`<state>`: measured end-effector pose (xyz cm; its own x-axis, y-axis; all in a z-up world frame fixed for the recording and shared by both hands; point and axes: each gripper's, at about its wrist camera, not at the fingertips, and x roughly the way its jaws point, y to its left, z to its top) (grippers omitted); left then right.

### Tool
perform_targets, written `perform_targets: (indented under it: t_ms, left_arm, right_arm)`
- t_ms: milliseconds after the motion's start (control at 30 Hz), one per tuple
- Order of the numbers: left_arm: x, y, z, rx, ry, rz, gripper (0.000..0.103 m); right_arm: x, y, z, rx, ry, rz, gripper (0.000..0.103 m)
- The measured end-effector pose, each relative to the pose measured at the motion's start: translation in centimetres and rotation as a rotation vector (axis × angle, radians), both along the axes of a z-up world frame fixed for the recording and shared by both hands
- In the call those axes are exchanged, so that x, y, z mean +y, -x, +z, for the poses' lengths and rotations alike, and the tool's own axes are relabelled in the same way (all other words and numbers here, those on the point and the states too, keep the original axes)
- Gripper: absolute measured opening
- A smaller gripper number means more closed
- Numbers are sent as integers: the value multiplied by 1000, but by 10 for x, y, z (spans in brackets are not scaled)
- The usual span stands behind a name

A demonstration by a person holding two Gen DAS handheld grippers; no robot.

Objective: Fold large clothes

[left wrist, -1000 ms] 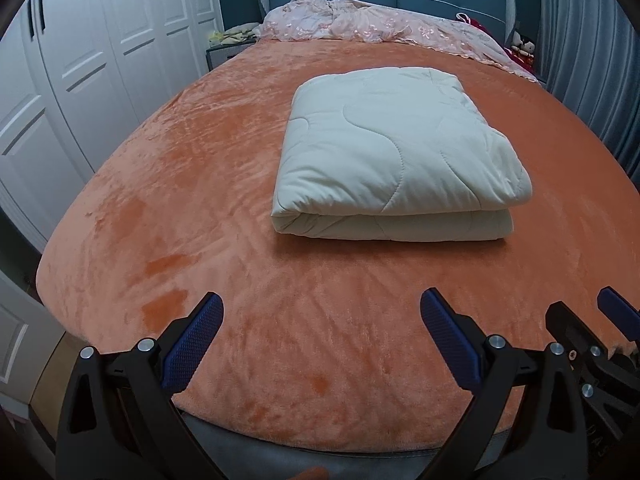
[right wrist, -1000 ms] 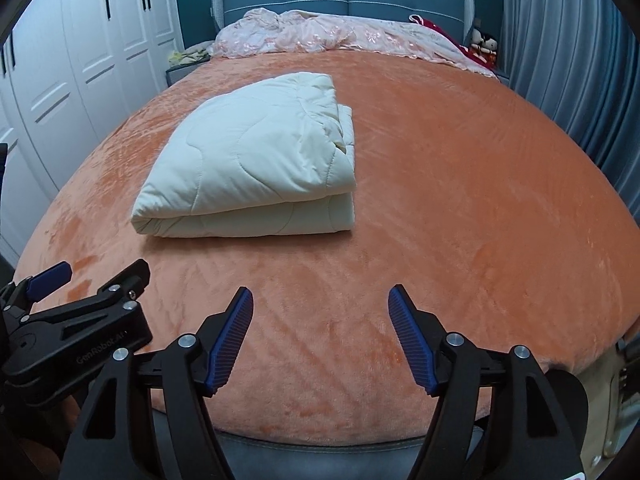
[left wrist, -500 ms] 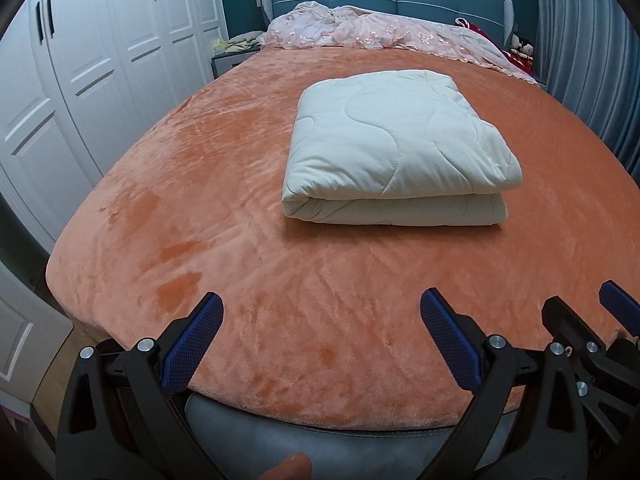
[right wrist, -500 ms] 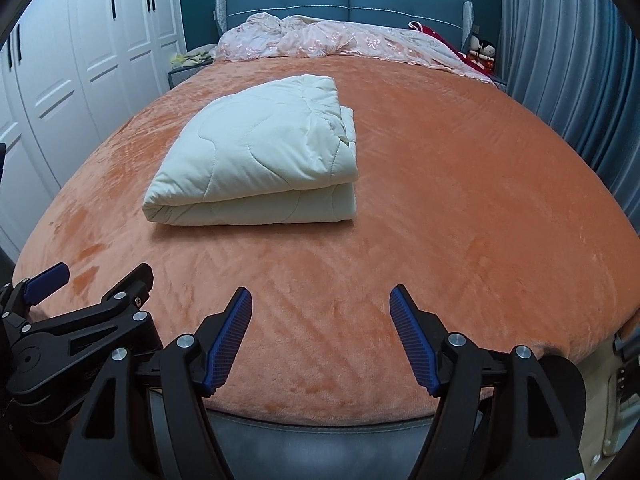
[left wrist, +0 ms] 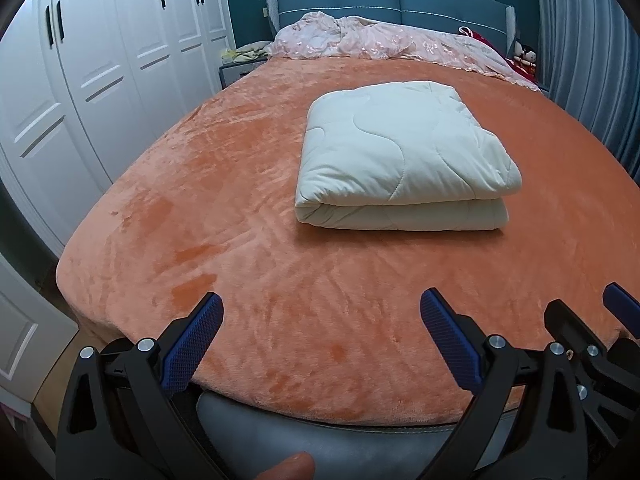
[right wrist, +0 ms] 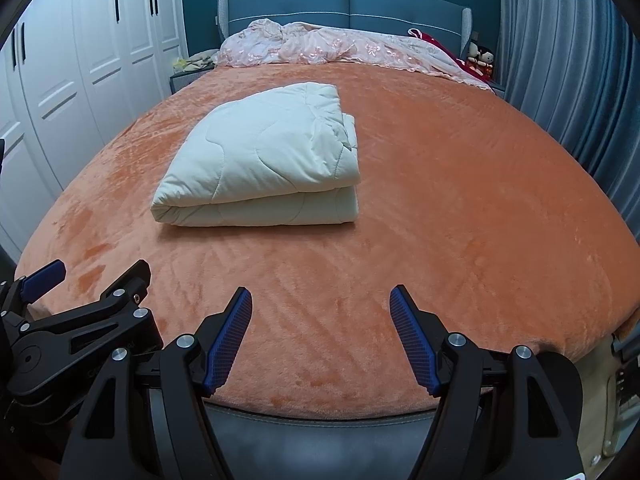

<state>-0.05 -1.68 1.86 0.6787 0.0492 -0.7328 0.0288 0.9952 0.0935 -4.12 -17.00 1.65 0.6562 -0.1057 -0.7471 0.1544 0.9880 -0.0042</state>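
I am holding my left gripper [left wrist: 320, 340] over the foot end of the bed, its blue ridged fingers [left wrist: 192, 344] spread wide apart and gripping nothing. My right gripper [right wrist: 320, 340] is hovering just beside it, its fingers [right wrist: 228, 344] likewise spread and empty; each gripper is showing at the edge of the other's view. The cream quilted comforter [left wrist: 404, 156], folded into a thick rectangular bundle with its rounded fold facing me, is lying flat near the middle of the bed, well apart from both grippers. It is resting on the orange plush bedspread [left wrist: 224, 208] that is covering the mattress. A crumpled pink floral blanket [right wrist: 332, 48] is lying along the head of the bed against the blue padded headboard [right wrist: 344, 4]. White panelled wardrobe doors [left wrist: 100, 60] are standing to my left, and grey-blue curtains [right wrist: 568, 60] are hanging to my right.
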Motion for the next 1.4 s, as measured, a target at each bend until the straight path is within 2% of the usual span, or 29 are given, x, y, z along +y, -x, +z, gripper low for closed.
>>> perform_targets:
  t_ms: [1400]
  left_arm:
    - [3,1,7,-21,2,14,96]
  right_arm:
    - [1,0,8,-13,1,-4,69]
